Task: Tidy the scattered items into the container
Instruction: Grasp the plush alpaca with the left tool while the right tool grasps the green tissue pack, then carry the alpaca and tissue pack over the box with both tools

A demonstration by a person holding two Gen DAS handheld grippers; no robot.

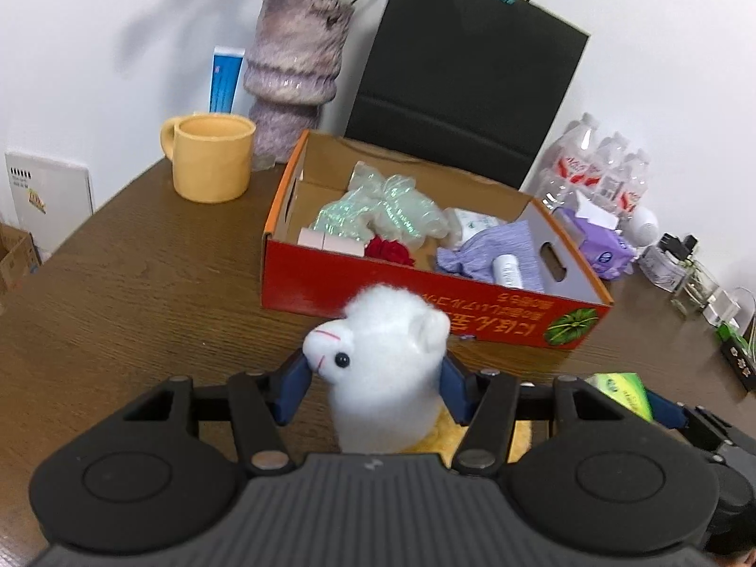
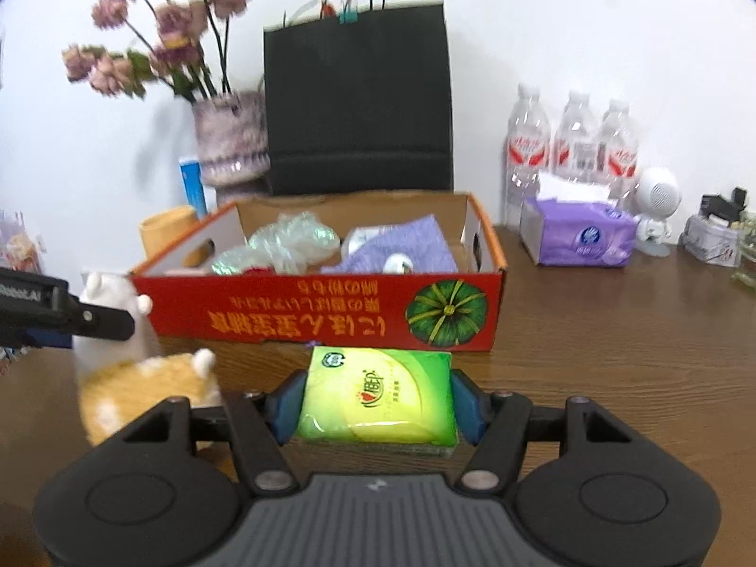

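Evidently mid-carry on both sides: left tongs (image 1: pixel 373 385) pinching a fluffy white plush animal (image 1: pixel 382 368), right tongs (image 2: pixel 375 401) pressed onto a green plastic tissue packet (image 2: pixel 378 401) — both just short of the red cardboard box (image 1: pixel 378 295) ahead. Already inside: iridescent wrap, lilac cloth, small white bottle. Next, probably lifting over the near wall, then spreading. Underneath — brown wood-grain table (image 1: pixel 118 283); beyond, white wall, black paper bag (image 1: pixel 463 61).

White wall (image 2: pixel 567 23) behind wooden table (image 2: pixel 590 330)
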